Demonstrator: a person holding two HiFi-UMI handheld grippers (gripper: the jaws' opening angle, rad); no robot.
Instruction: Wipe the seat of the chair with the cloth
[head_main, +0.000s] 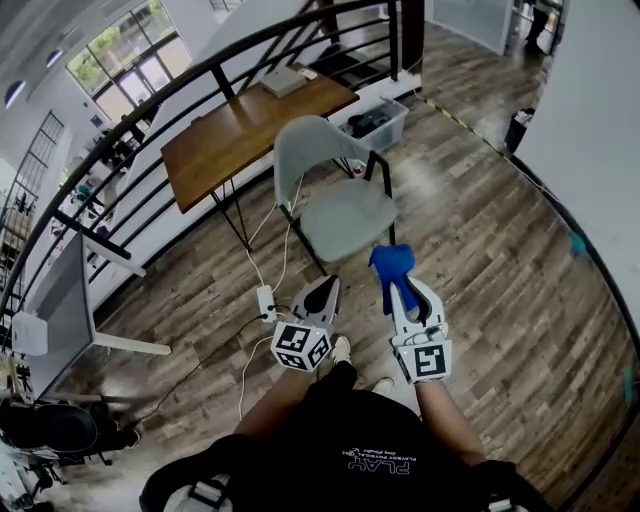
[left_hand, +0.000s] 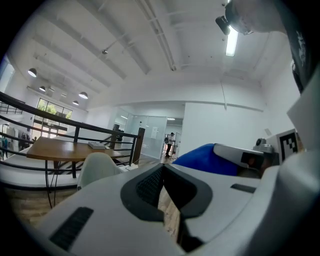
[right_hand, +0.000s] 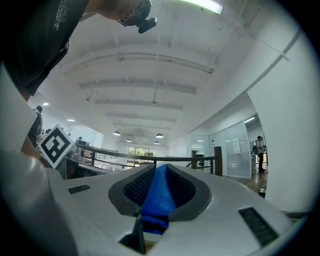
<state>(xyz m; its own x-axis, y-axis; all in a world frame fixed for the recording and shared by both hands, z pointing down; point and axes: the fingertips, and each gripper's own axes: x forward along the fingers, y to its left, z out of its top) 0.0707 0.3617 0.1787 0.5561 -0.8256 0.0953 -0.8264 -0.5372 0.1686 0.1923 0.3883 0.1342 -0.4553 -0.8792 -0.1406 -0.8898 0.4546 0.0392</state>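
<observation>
The right hand-held gripper (head_main: 400, 284) is clamped on a blue cloth (head_main: 391, 262). In the right gripper view the folded cloth fills the gap between the two dark pads from the tips back to the throat, and in the head view a bunch of it sticks out past the jaw tips. The left hand-held gripper (head_main: 322, 291) holds nothing. Its own view shows the jaws brought together at the tips, with only plank floor (head_main: 500, 280) showing through the slit behind them. The two grippers are held side by side, near each other, with the left one at 9 o'clock of the right. The grey chair (head_main: 305, 140) stands at 12 o'clock from them, its backrest on the far side. Its seat (head_main: 345, 218) is bare, and the cloth lies just off the seat's front edge, at about 5 o'clock of the seat, not touching it. A wooden tabletop (head_main: 250, 125) lies at 11 o'clock of the chair, beside a black railing (head_main: 220, 80). A clear plastic bin (head_main: 378, 125) sits on the floor at 1 o'clock of the chair. A white power strip (head_main: 266, 302) lies on the floor just at 9 o'clock of the left gripper.
</observation>
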